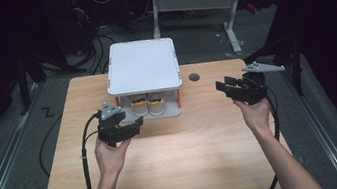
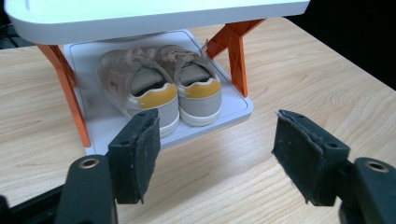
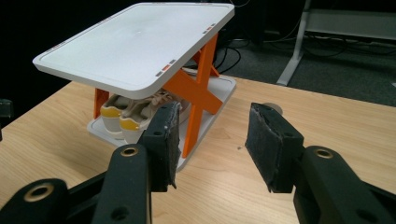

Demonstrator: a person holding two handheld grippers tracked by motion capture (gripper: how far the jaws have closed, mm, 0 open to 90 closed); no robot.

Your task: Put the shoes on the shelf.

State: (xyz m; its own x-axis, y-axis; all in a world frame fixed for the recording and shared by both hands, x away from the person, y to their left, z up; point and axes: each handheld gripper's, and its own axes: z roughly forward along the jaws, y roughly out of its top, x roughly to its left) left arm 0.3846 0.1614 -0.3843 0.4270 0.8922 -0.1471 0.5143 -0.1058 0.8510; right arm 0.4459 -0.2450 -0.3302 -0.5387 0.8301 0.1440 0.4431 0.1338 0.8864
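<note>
I am holding my left claw (image 1: pixel 136 123) just above the wooden tabletop (image 1: pixel 187 167), near the front of the little shoe rack (image 1: pixel 144 85). Its jaws are standing wide apart and nothing is sitting between them. In the left gripper view the two black pads (image 2: pixel 135 156) are framing bare wood, and the pair of shoes (image 2: pixel 161 88) is resting just past them. The shoes are sitting side by side on the rack's white bottom shelf (image 2: pixel 224 114), under the white top, with their yellow heels facing me. The rack's orange legs (image 2: pixel 236 56) are standing at both sides of the shoes.

My right claw (image 1: pixel 223 86) is hanging well apart from the rack, off to its right side. Its jaws are also standing open and holding nothing. In the right gripper view I am looking at the rack from its side, with the shoes (image 3: pixel 122 116) peeking out under the top.
</note>
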